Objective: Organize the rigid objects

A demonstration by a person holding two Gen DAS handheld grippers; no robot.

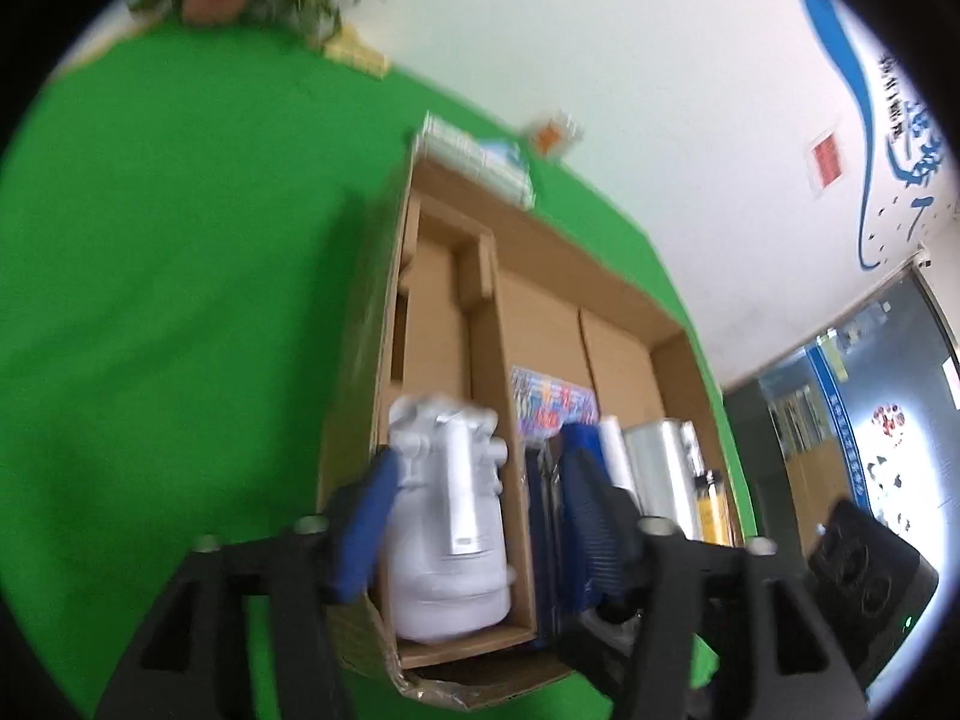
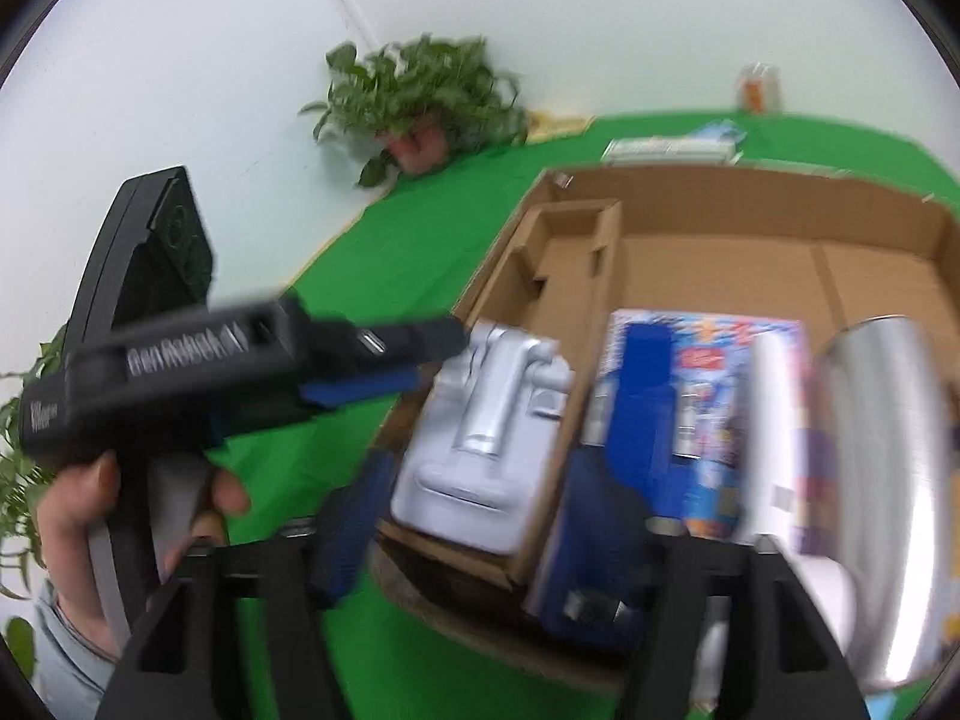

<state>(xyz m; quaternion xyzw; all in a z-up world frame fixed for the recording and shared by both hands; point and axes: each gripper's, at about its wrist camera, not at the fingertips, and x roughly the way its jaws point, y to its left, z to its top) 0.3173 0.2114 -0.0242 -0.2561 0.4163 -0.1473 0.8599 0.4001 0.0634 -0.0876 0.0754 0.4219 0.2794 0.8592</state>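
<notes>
A shallow cardboard box (image 1: 666, 354) lies on the green table (image 1: 150, 300). A white stone-face statue (image 1: 447, 540) lies in its narrow left compartment. My left gripper (image 1: 480, 450) is open, its blue pads (image 1: 366, 522) either side of the statue's top without pressing on it. In the right wrist view the statue (image 2: 492, 420) also lies between the jaws of my right gripper (image 2: 480, 480), which is open and holds nothing. A dark blue flat box (image 2: 576, 570), a colourful box (image 2: 714, 384) and a silver cylinder (image 2: 888, 480) stand in the wide compartment. A hand holds the left gripper (image 2: 420, 360) at the left.
A potted plant (image 2: 420, 102) stands at the table's far corner. A stack of flat packs (image 2: 672, 150) and a small jar (image 2: 759, 87) sit behind the box. Beside the cylinder (image 1: 657, 462) are a white roll (image 1: 615, 450) and a yellow item (image 1: 711, 510). White wall borders the table.
</notes>
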